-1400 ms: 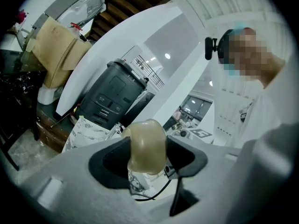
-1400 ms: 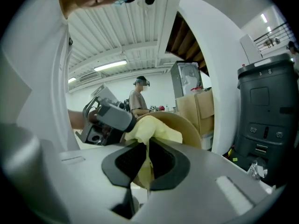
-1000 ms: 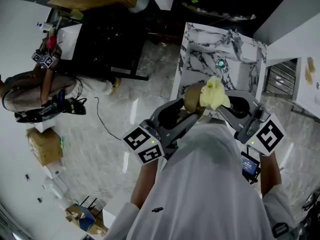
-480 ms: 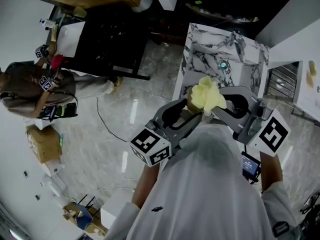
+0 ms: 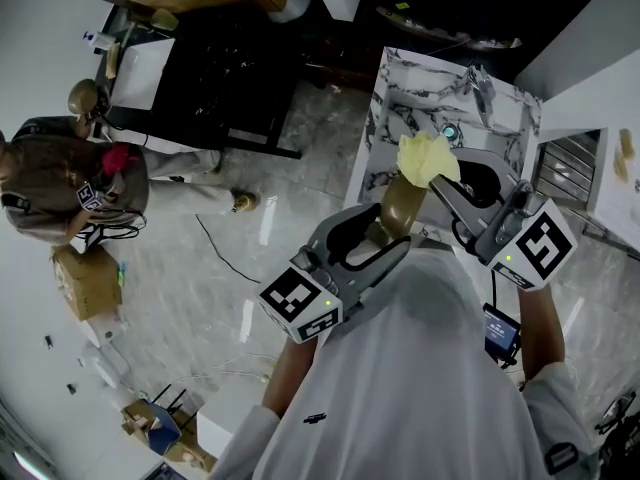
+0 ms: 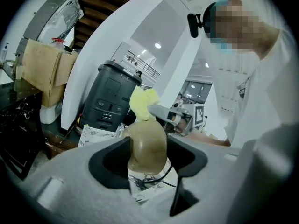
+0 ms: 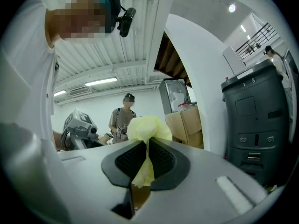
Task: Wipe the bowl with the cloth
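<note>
A tan bowl (image 5: 402, 206) is held up in the air, in front of the person's chest, with my left gripper (image 5: 385, 238) shut on its wall. In the left gripper view the bowl (image 6: 147, 143) fills the gap between the dark pads of the left gripper (image 6: 148, 149). My right gripper (image 5: 438, 181) is shut on a yellow cloth (image 5: 427, 156), which is bunched against the bowl's far upper edge. Between the right gripper's (image 7: 147, 158) ribbed pads, the cloth (image 7: 148, 127) is pinched tight and puffs out above them. The bowl's inside is hidden.
A marble counter with a sink (image 5: 420, 118) lies below the grippers. Another person (image 5: 60, 183) stands at the far left by a black table (image 5: 220, 78). A cardboard box (image 5: 85, 283) sits on the floor. A grey bin (image 6: 110, 99) stands behind the counter.
The cloth has slid from the bowl's side up to its far edge, baring more of the bowl. Both grippers shifted slightly up the view. The person at the left moved.
</note>
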Demonstrator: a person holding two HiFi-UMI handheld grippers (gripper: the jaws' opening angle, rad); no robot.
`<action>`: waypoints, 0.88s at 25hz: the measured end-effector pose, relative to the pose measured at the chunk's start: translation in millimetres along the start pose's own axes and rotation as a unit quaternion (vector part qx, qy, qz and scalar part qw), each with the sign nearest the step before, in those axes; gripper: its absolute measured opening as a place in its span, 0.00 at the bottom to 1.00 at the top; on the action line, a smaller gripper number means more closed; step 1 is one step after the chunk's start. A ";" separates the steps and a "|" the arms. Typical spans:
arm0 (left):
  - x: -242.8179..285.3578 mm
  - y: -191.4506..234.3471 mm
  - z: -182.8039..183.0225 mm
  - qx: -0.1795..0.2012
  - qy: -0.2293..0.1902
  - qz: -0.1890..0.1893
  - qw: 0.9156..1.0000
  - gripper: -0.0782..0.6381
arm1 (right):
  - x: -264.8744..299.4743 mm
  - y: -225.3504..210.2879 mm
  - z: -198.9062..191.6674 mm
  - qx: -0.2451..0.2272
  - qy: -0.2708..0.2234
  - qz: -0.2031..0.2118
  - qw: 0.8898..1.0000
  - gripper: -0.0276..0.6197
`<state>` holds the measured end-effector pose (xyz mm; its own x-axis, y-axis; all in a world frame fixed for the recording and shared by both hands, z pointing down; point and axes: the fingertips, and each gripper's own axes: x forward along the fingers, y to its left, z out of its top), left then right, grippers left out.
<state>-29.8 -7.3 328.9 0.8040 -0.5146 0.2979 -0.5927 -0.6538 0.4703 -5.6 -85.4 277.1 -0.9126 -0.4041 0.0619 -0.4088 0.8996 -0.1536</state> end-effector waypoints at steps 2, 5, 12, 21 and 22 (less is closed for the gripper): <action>-1.8 -2.0 2.8 -0.002 -0.005 -0.002 1.000 0.45 | -1.0 -5.1 -3.4 -0.001 0.006 -0.006 1.000 0.08; -5.9 -6.0 6.1 -0.005 -0.016 -0.010 1.000 0.45 | -4.2 -10.1 -9.3 0.000 0.013 -0.013 1.000 0.08; -20.1 -10.1 25.8 -0.032 -0.070 -0.026 0.997 0.45 | -12.7 -18.3 -30.5 0.021 0.032 -0.030 0.999 0.08; -25.7 -2.5 36.8 -0.061 -0.115 -0.024 0.991 0.45 | -21.5 -5.9 -56.4 0.053 0.046 -0.037 0.997 0.08; -26.0 -1.9 37.4 -0.065 -0.120 -0.024 0.990 0.45 | -22.4 -4.0 -58.8 0.055 0.048 -0.037 0.997 0.08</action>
<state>-51.3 -13.4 289.2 0.7874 -0.6120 0.0738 -0.5307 -0.6120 0.5864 16.1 -70.2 334.3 -0.8789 -0.4452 0.1710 -0.4759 0.8425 -0.2525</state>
